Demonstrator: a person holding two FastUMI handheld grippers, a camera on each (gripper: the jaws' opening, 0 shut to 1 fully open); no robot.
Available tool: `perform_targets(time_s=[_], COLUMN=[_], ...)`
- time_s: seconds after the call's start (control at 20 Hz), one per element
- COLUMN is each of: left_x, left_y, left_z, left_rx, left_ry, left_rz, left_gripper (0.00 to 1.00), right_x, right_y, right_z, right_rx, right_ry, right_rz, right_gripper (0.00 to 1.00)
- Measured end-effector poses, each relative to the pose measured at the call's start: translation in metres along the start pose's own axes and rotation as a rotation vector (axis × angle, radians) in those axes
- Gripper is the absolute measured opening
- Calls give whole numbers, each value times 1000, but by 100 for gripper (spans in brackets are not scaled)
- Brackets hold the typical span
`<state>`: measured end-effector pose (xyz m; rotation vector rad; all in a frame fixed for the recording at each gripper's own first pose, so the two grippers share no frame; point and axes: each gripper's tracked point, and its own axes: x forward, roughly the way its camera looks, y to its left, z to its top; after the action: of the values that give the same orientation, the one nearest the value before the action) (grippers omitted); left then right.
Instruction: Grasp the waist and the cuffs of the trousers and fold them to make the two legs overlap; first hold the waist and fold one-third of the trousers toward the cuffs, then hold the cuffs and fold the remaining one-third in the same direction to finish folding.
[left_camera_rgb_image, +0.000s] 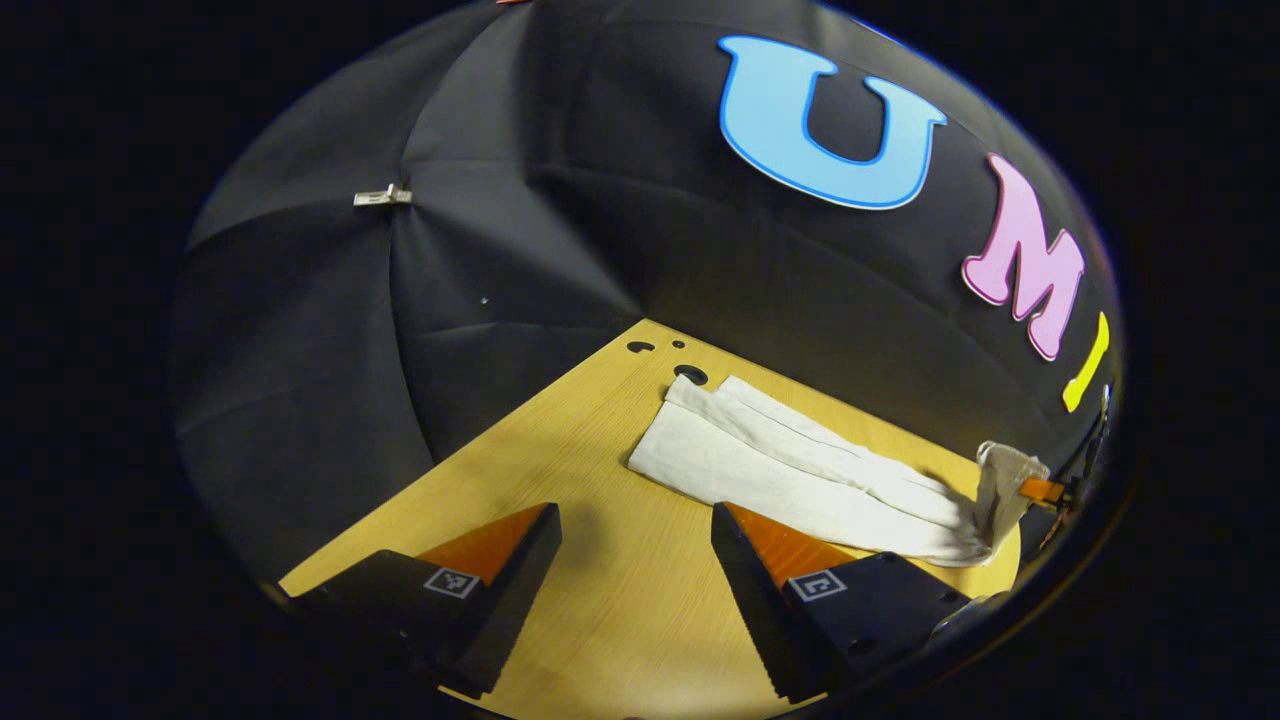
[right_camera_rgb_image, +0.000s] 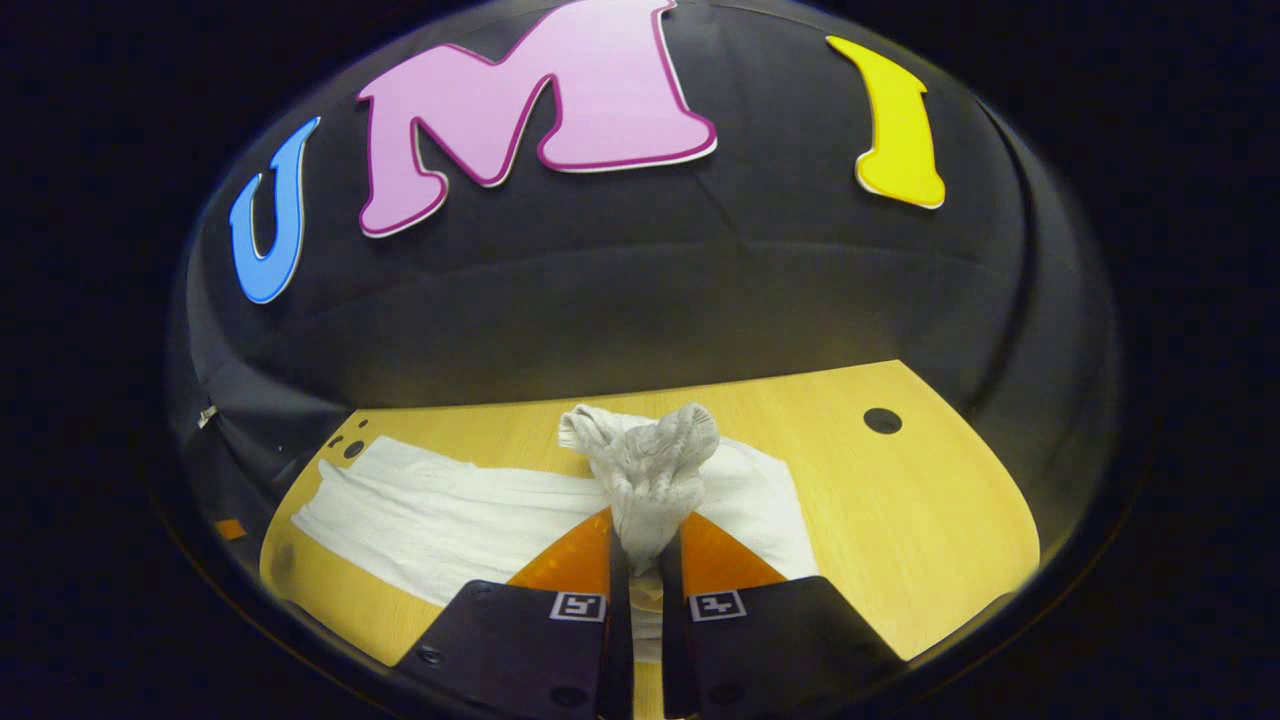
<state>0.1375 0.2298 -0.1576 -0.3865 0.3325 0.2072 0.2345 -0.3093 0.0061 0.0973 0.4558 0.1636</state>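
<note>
The soft, light white cloth trousers (left_camera_rgb_image: 790, 470) lie lengthwise on the flat yellow wooden table (left_camera_rgb_image: 600, 600). The right gripper (right_camera_rgb_image: 640, 560) pinches a bunched end at 12 o'clock. The left gripper (left_camera_rgb_image: 635, 570) stands wide, empty. The limp fabric will likely sag; grasp near the hem edges.

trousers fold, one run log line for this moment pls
right tongs: shut on white cloth trousers, end lifted | left tongs: open, above wooden table | trousers mostly flat
</note>
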Motion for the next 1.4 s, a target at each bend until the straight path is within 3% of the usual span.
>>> perform_targets(time_s=[0.3, 0.35, 0.4, 0.45, 0.5, 0.65, 0.8, 0.85, 1.05, 1.15, 1.25, 1.3, 1.35, 1.4], left_x=[64, 77, 89, 101, 113, 144, 163, 168, 183, 188, 190, 190, 190, 189], left_y=[-2, -6, -10, -13, -15, -26, -33, -35, -31, -43, -44, -52, -57, -60], left_z=[-2, -1, 2, 6, 9, 13, 6, 2, -20, -21, -22, -27, -28, -29], left_rx=[-14, -18, -13, 1, 21, 79, 158, 174, 250, 324, 333, 371, 379, 393], left_ry=[31, 45, 51, 50, 49, 70, 89, 100, 163, 178, 182, 215, 225, 234], left_rz=[-2, -11, -12, -12, -9, -9, 9, 16, 70, 38, 32, -14, -31, -45], left_gripper=[96, 96, 96, 96, 96, 96, 92, 96, 98, 98, 92, 87, 72, 63], right_x=[23, 25, 28, 31, 32, 13, -6, -13, -40, -53, -64, -71, -74, -77], right_y=[-4, -9, -13, -15, -17, -15, -18, -22, -39, -44, -46, -45, -43, -41], right_z=[-15, -18, -20, -27, -32, -31, -30, -31, -43, -61, -82, -94, -100, -105], right_rx=[-35, -39, -45, -49, -54, -103, -135, -149, -202, -193, -188, -186, -187, -193], right_ry=[90, 103, 113, 122, 129, 120, 117, 119, 147, 179, 221, 238, 248, 257], right_rz=[30, 33, 32, 36, 41, 15, -1, -7, -28, -34, -35, -31, -26, -22], right_gripper=[23, 33, 27, 47, 53, 100, 100, 100, 100, 99, 99, 100, 100, 100])
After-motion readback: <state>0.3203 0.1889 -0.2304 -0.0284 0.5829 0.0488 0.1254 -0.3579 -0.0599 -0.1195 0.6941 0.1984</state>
